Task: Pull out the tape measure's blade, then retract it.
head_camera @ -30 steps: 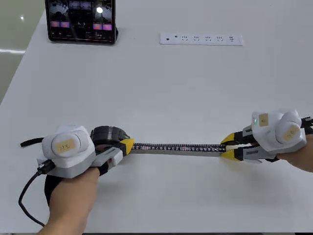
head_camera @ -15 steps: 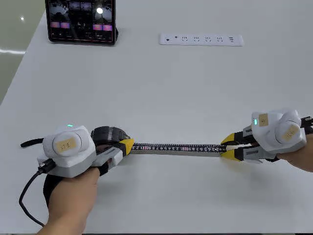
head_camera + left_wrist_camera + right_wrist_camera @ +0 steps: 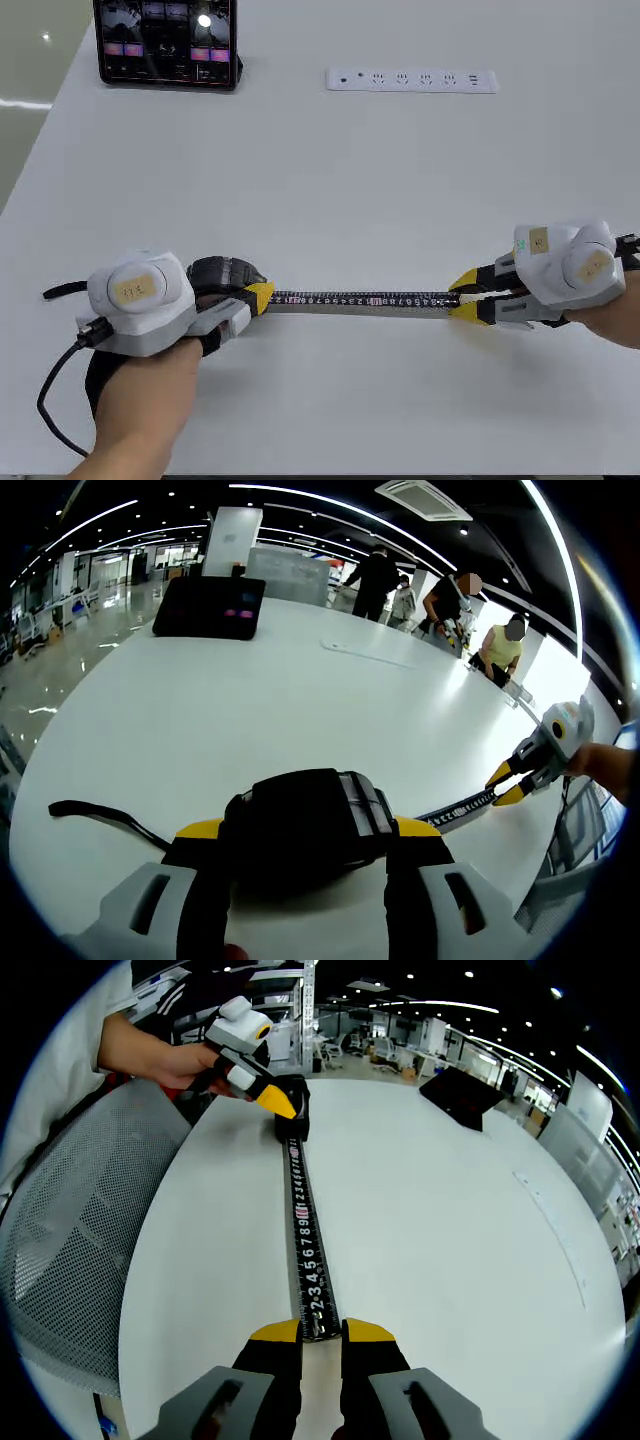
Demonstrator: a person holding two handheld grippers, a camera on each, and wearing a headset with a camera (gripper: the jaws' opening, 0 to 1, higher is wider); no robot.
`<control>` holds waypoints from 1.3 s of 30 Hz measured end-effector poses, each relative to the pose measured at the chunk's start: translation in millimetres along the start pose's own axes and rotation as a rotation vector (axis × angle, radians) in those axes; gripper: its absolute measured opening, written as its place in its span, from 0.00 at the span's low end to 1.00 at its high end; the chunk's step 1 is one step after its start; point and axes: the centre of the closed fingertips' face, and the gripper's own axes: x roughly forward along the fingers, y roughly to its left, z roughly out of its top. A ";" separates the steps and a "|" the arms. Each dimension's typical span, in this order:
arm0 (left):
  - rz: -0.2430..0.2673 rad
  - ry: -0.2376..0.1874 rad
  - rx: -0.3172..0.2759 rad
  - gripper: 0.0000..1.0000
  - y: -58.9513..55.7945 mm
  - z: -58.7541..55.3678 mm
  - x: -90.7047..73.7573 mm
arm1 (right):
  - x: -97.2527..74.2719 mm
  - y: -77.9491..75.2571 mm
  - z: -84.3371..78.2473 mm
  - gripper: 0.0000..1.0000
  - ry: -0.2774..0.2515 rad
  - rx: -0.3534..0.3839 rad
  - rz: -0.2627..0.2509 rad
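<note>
Head view gives us the tape measure (image 3: 225,277) low on the left of the white table (image 3: 350,170), its black case lying on the surface. Its blade (image 3: 360,300) is drawn out in a straight line to the right, numbers facing up, just above the tabletop.

We hold the case in the left gripper (image 3: 250,295), whose yellow-tipped jaws are closed on its two sides. In the left gripper view the case (image 3: 300,825) sits squarely between those jaws, and a black strap (image 3: 100,815) trails from it across the table.

We have the right gripper (image 3: 465,297) at the far end of the blade, jaws narrowed and pinching its tip. In the right gripper view the blade (image 3: 305,1240) runs away from the jaws to the case.

A cable (image 3: 50,400) loops from the left gripper over the near edge. A tablet (image 3: 165,42) stands at the far left of the table, its screen lit, and a white power strip (image 3: 410,80) lies flat to its right, both well apart from the tape measure.
</note>
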 end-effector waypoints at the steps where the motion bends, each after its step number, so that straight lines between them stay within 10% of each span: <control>1: -0.001 0.002 -0.002 0.58 0.1 -0.1 0.0 | 1.9 0.0 1.5 0.10 0.001 -0.004 0.001; 39: -0.024 0.007 0.001 0.58 0.4 -0.9 -1.1 | 35.0 5.6 38.7 0.11 -0.069 0.005 0.046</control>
